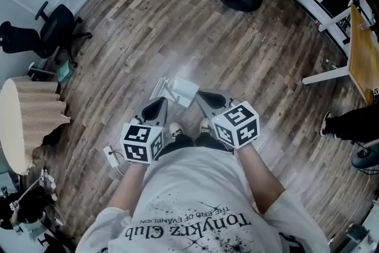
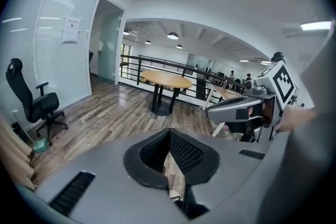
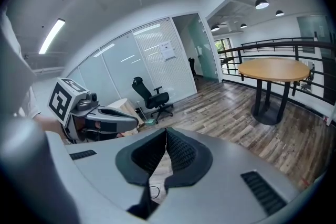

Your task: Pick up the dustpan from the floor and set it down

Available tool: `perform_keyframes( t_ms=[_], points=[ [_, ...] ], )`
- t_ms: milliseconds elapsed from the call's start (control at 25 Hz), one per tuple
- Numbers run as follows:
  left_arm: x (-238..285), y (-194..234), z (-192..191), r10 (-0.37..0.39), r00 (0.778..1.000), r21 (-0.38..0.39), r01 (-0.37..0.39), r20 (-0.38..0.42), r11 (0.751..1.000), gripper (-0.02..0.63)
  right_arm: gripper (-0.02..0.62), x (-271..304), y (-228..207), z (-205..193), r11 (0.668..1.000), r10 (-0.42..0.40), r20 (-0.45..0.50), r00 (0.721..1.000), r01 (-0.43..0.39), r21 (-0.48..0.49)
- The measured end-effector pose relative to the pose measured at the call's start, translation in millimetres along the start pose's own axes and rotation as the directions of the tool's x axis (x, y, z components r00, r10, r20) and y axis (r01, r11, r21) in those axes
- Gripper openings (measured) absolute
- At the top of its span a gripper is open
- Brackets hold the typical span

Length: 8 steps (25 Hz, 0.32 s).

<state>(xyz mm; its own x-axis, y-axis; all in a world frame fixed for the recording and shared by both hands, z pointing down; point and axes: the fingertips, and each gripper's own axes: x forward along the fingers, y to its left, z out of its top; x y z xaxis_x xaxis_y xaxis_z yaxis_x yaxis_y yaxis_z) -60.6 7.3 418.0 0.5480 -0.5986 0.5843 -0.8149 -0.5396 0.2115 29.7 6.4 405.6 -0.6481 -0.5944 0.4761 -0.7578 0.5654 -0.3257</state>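
Your head view is the only one that shows the dustpan point(image 1: 182, 90). It lies pale on the wooden floor point(image 1: 177, 26), just ahead of both tool tips and between them, with your shoes point(image 1: 176, 128) right behind it. Neither tool touches it.

That view gives you the left tool point(image 1: 155, 107) and right tool point(image 1: 211, 98) from above, side by side, each with its marker cube towards your body, but it does not show how the jaws stand. For that, go to the gripper views. In the left gripper view your left tool point(image 2: 169, 132) has its black ribbed pads meeting at the tip, closed on nothing, with only a sliver of floor visible in the gap lower down. The right gripper view shows the right tool point(image 3: 166, 131) the same way: pads together at the tip, nothing held.

Each gripper view also catches the other tool from the side, which the head view cannot do. Both look out across the room rather than down, showing the round table point(image 2: 167, 80) by the railing and the black office chair point(image 3: 152, 97) near the glass wall. The head view has these only at its upper edge and upper left.
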Motion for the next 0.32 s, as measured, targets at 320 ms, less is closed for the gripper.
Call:
perform_keyframes(
  t_ms=[320],
  points=[
    [1.4,-0.1,-0.4,-0.003,1.000,0.014,0.003,-0.007,1.000,0.023,0.025,3.6,-2.5,-4.5,1.000,0.005,-0.007,1.000,-0.005,-0.003]
  ],
)
